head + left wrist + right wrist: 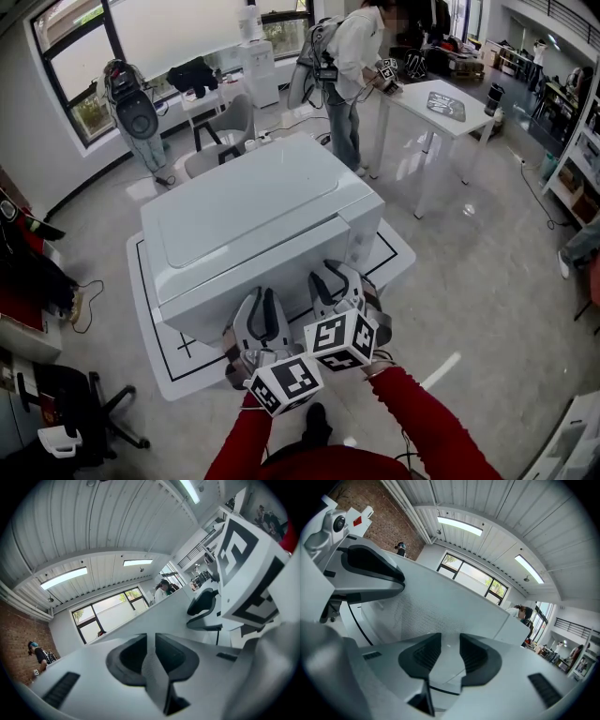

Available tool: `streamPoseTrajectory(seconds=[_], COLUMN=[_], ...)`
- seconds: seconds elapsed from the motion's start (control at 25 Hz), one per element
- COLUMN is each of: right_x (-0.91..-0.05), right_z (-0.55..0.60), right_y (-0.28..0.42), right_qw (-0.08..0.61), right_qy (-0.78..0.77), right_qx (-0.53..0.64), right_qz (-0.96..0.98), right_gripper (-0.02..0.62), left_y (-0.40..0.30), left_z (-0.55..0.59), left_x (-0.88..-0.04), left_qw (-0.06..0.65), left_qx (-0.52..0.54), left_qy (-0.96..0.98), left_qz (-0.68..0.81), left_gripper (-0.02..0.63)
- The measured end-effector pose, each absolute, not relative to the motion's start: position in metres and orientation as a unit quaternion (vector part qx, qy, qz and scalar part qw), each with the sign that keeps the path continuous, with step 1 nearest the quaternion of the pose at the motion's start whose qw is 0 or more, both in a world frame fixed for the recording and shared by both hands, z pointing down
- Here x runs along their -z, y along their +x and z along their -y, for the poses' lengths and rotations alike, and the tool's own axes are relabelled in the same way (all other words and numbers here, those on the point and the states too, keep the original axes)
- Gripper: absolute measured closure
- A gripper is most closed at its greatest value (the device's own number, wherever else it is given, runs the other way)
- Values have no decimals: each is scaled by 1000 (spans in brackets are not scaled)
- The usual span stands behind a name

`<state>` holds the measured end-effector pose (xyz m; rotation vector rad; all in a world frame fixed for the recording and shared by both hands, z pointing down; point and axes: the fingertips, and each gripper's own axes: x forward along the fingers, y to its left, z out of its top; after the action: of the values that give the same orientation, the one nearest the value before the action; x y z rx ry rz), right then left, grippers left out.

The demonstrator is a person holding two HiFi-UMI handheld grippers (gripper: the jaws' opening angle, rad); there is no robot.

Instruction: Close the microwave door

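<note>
**Spotter:** How are the fingers sitting?

**Me:** On my left gripper (pixel 150 643) the fingers (pixel 125 660) are standing almost together. Only a thin slit is showing, and I'm seeing nothing pinched in it. My right gripper (pixel 450 641) is holding its own pair a bit wider, also on nothing, with white panel showing through the gap.

**Spotter:** And the microwave?

**Me:** The microwave (pixel 253 206) is sitting on the lined mat (pixel 159 323), right ahead of both grippers with its front toward me. The dotted window of the door (pixel 419 611) is filling the left of the right gripper view, close in. I can't tell whether the door is sitting flush or slightly ajar.

**Spotter:** What's worrying you?

**Me:** I'm thinking narrow tips on a slick panel may go skating off if I'm pushing at a slant. Leaning too hard could send the whole box sliding across the mat instead of latching the door. The two grippers are also riding just beside each other, so their marker cubes (pixel 342 339) may end up knocking together.
</note>
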<state>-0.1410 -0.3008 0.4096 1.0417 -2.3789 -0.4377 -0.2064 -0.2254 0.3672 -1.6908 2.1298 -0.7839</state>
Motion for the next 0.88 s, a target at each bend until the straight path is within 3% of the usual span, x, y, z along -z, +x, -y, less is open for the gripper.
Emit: streamPoseTrajectory(seconds=[0.28,0.88], right_x=[-409,-408], right_z=[306,306], right_y=[-148,-146], right_qw=[258,249], right_qy=[374,373], right_qx=[152,157], right_qz=[878,880], right_gripper=[465,466], left_y=[-214,-213], left_z=[228,228], left_x=[-363,-364], left_qw=[140,158], left_qx=[255,265], left_qy=[-584,-587], left_qz=[-758,-749], left_gripper=[589,589])
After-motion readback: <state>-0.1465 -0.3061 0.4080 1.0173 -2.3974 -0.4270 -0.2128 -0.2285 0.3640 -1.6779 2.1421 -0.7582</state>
